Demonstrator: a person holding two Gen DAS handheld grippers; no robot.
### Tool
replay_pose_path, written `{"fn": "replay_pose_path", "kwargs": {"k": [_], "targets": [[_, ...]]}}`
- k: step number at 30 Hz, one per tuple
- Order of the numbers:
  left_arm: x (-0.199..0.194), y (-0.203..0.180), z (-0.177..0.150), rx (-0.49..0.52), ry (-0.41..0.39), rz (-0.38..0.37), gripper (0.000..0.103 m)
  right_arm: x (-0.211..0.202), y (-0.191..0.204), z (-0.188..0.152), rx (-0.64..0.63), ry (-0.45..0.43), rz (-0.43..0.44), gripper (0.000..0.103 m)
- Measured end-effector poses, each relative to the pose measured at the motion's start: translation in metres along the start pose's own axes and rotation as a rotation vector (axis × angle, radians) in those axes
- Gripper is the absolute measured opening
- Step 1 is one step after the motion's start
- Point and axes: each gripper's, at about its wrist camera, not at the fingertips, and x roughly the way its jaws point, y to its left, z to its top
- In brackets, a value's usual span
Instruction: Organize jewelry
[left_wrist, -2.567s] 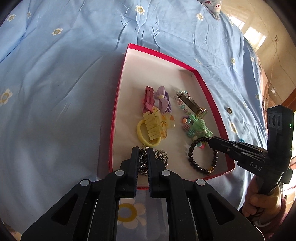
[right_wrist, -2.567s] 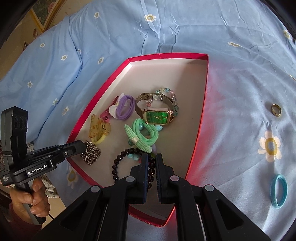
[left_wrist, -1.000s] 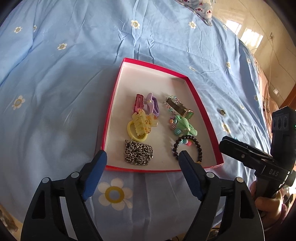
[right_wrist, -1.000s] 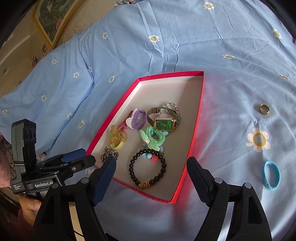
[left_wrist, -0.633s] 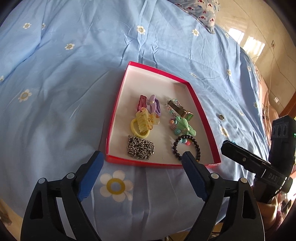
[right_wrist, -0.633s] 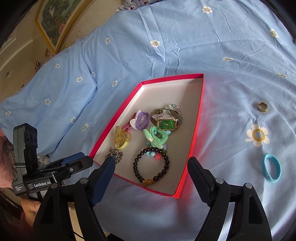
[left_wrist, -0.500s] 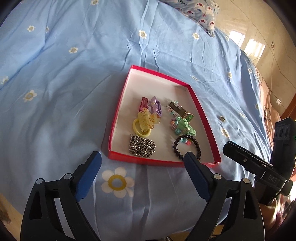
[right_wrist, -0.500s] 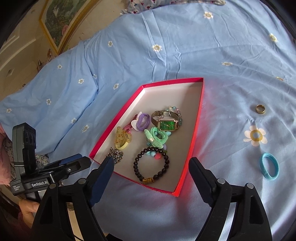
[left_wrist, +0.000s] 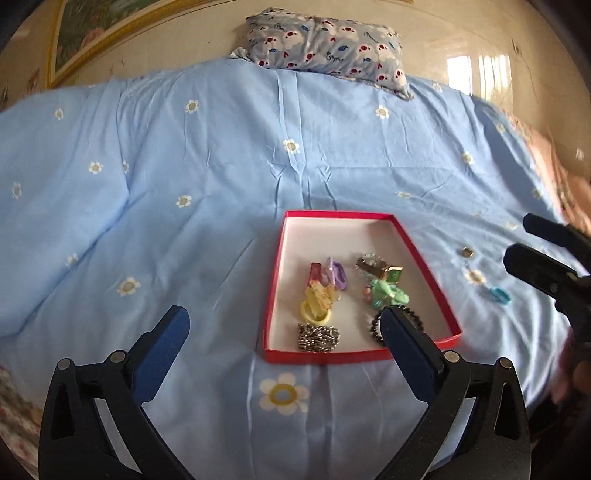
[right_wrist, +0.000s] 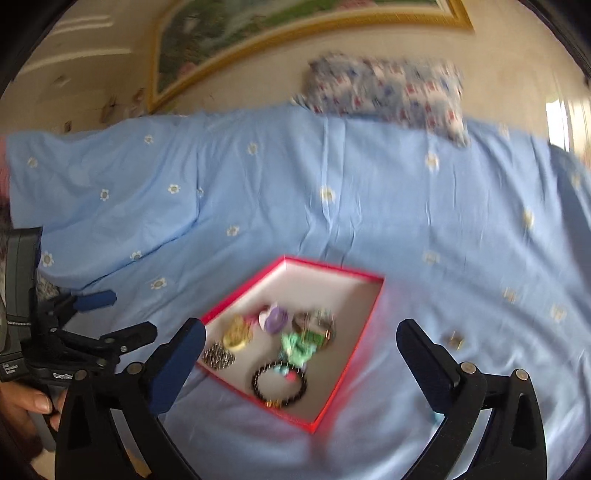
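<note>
Lettering is seen only on the left gripper (right_wrist: 110, 317) in the right wrist view, where a white fragment reading "GenR" can be made out on its black body; smaller text on the handle is too blurred to be read; no other writing is legible.

A red box (left_wrist: 275, 280) with a pale inner floor is set on the blue bedspread (left_wrist: 184, 177), near its front edge and right of centre; its contents are gathered toward the box's near end; a silver chain (left_wrist: 318, 336) is heaped at the near left corner, a black bead bracelet (left_wrist: 376, 326) lies at the near right, partly hidden behind one finger of the left gripper; a yellow hair tie (left_wrist: 314, 314) with a yellow claw clip is placed behind the chain, a purple hair tie (left_wrist: 338, 273) and a pink clip (left_wrist: 316, 273) further back; a green scrunchie (left_wrist: 386, 291) and a gold watch (left_wrist: 380, 266) are laid along the right side.

Outside the box, toward the bedspread's right edge, a gold ring (left_wrist: 467, 253) and a blue hair tie (left_wrist: 499, 295) are left on the fabric, well apart from each other.

Both tools are held spread wide with nothing between the fingers; the left gripper (left_wrist: 284, 339) is raised above the front edge, the right gripper (right_wrist: 299, 354) likewise; a patterned pillow (left_wrist: 325, 44) is propped at the far edge.
</note>
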Motion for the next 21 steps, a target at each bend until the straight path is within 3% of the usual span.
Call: {"fn": "replay_pose_path", "kwargs": {"k": [4, 11, 21], "targets": [[0.01, 0.0, -0.014, -0.046, 0.04, -0.026, 0.103, 0.011, 0.003, -0.021, 0.014, 0.053, 0.0, 0.103], [0.02, -0.001, -0.039, -0.065, 0.103, 0.004, 0.103, 0.027, -0.003, -0.06, 0.074, 0.161, 0.007, 0.103], [0.01, -0.006, -0.045, -0.054, 0.109, 0.011, 0.103, 0.022, -0.004, -0.067, 0.096, 0.171, -0.004, 0.103]]}}
